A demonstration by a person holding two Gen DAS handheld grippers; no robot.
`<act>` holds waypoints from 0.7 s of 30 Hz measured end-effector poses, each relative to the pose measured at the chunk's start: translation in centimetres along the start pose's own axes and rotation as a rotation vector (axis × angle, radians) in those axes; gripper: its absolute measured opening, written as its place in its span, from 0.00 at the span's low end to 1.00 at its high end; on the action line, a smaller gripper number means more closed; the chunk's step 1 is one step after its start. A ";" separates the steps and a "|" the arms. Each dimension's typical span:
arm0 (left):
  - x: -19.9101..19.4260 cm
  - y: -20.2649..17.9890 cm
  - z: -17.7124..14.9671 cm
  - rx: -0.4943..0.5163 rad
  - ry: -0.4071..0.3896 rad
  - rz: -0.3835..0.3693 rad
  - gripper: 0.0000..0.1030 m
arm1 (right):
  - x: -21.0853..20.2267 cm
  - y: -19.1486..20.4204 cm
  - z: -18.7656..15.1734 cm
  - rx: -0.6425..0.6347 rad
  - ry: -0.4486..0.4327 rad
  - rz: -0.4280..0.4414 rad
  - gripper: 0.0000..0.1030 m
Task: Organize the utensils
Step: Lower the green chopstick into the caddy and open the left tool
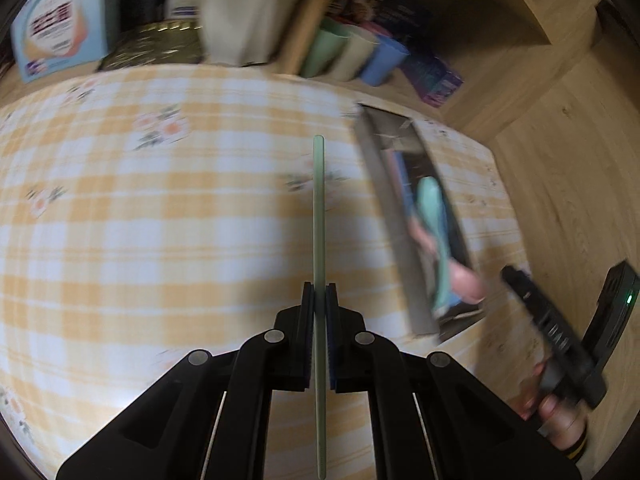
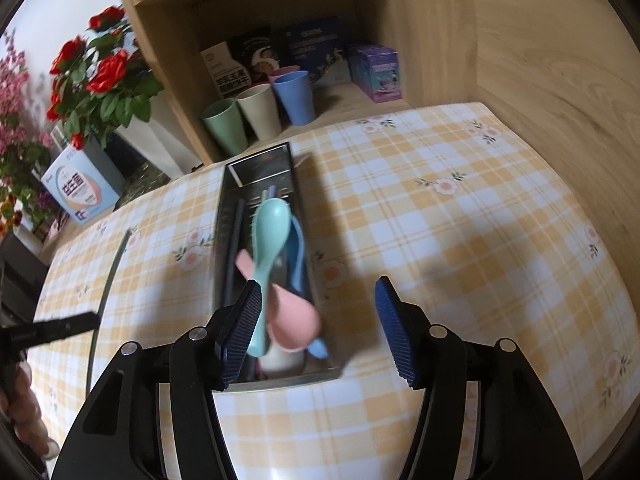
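Note:
My left gripper (image 1: 319,300) is shut on a thin pale green chopstick (image 1: 318,208) and holds it above the checked tablecloth, left of the metal utensil tray (image 1: 384,216). The same chopstick (image 2: 110,280) shows at the left of the right wrist view. My right gripper (image 2: 316,320) is open and empty, just above the near end of the tray (image 2: 224,216). In the tray lie a teal spoon (image 2: 268,236), a pink spoon (image 2: 292,320), a blue spoon (image 2: 298,252) and dark chopsticks (image 2: 234,240). The right gripper (image 1: 556,336) also shows in the left wrist view.
Green, beige and blue cups (image 2: 260,112) stand in the wooden shelf behind the tray, with boxes (image 2: 376,72) behind them. A white planter with red flowers (image 2: 104,76) and a blue carton (image 2: 80,188) stand at the table's far left. A wooden wall (image 2: 540,60) bounds the right.

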State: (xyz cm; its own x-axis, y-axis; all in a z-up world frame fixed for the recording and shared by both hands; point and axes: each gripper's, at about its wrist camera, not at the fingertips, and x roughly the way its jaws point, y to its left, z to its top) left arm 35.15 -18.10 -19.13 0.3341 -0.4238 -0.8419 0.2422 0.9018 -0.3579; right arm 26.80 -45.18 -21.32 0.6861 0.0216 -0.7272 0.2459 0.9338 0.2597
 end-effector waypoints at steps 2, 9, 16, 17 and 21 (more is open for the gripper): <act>0.9 -2.2 0.8 0.024 -0.004 -0.011 0.05 | 0.1 -1.0 0.0 0.015 0.000 -0.005 0.56; 5.4 -7.3 3.7 -0.015 0.019 -0.013 0.05 | 0.0 -5.2 -0.7 0.083 0.003 -0.040 0.56; 9.2 -8.8 5.0 -0.071 0.047 0.037 0.05 | -0.1 -8.2 -1.3 0.131 0.013 -0.061 0.56; 9.6 -8.9 5.0 -0.067 0.050 0.047 0.05 | -0.1 -8.5 -1.3 0.133 0.013 -0.063 0.56; 10.9 -8.9 5.0 -0.046 0.064 0.068 0.05 | 0.0 -9.3 -1.3 0.148 0.016 -0.068 0.56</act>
State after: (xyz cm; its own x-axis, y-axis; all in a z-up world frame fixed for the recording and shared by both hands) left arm 41.17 -31.20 -23.08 0.2896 -0.3566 -0.8882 0.1780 0.9319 -0.3161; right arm 23.62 -53.39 -24.57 0.6540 -0.0332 -0.7558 0.3901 0.8708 0.2994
